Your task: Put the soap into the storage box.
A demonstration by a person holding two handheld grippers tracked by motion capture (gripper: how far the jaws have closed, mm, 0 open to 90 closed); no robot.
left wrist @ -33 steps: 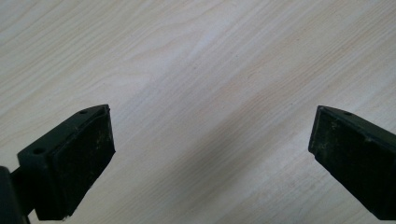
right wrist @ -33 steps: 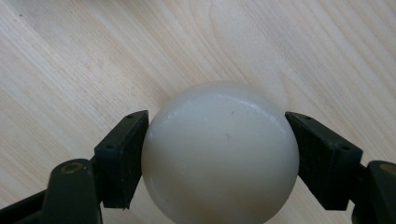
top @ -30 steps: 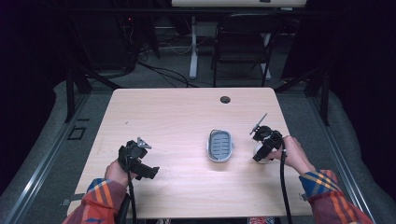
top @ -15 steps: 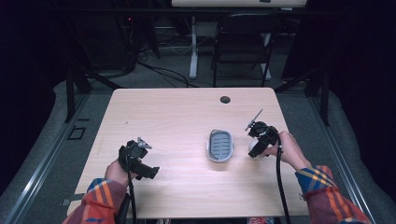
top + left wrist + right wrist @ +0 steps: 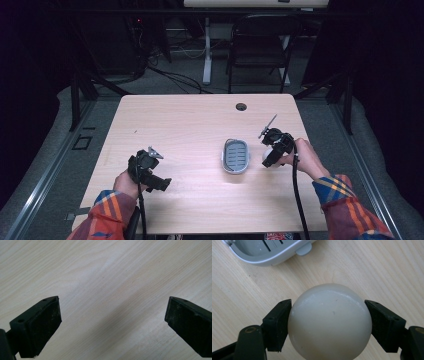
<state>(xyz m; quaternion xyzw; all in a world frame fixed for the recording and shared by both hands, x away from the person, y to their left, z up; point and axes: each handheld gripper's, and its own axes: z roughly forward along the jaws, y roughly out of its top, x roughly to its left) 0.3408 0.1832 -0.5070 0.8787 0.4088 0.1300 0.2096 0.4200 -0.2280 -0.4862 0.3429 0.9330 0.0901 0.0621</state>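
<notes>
At the table's (image 5: 190,125) near left, left gripper (image 5: 148,170) low over bare wood, jaws spread wide with nothing between. Farther right, grey dish (image 5: 235,155) lying flat. Just beside its right edge, right gripper (image 5: 270,153) clamped on a white ball (image 5: 330,321), gripped at both flanks, close above the wood.

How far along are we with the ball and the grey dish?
Done: the right tool has its jaws closed on the white ball, seen close up in the right gripper view. In hand: the ball is beside the grey dish, not over it. Left: moving the ball over the dish and letting go, probably. The dish looks empty. The left tool is open above bare table.
</notes>
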